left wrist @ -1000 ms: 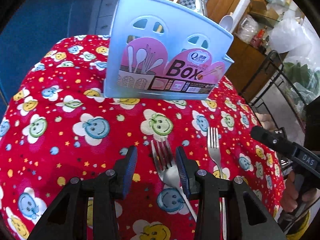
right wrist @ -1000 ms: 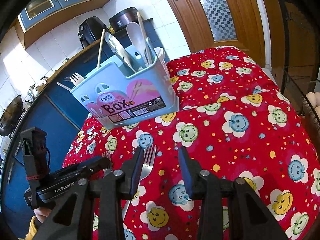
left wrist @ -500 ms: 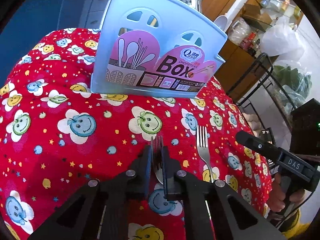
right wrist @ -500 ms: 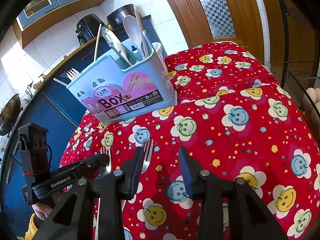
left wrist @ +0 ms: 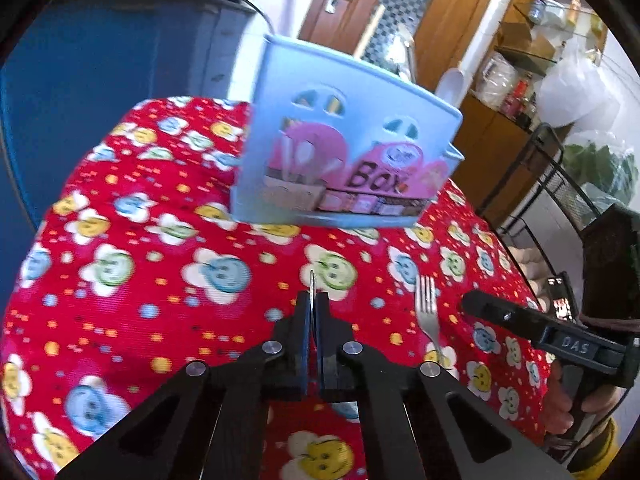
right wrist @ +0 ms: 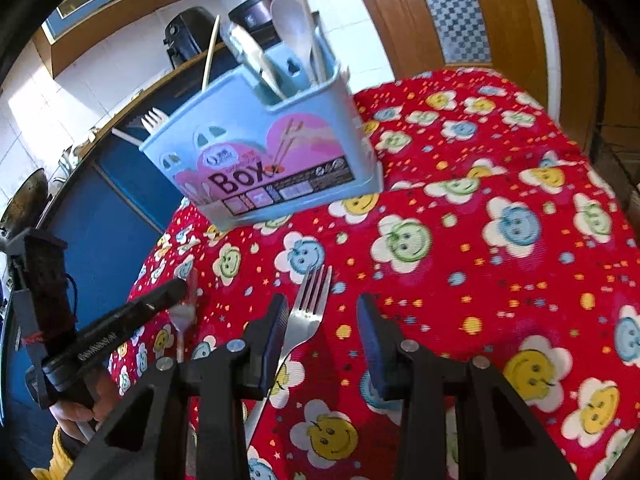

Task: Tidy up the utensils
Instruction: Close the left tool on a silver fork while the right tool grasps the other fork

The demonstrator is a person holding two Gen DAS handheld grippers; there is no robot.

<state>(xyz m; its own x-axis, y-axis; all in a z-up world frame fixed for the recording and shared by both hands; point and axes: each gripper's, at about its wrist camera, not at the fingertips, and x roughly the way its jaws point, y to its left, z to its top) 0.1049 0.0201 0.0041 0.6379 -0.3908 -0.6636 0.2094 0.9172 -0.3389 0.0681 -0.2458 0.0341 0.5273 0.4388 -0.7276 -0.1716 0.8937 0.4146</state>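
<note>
Left gripper [left wrist: 312, 312] jaws hide most of the edge-on fork [left wrist: 312, 282].

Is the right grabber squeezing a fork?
No, the right gripper is wide open, and the fork on the cloth lies loose between its fingers, beside the left one.

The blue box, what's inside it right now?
The blue box holds a white spoon, metal utensil, chopsticks and white fork; its walls hide their lower ends.
</note>
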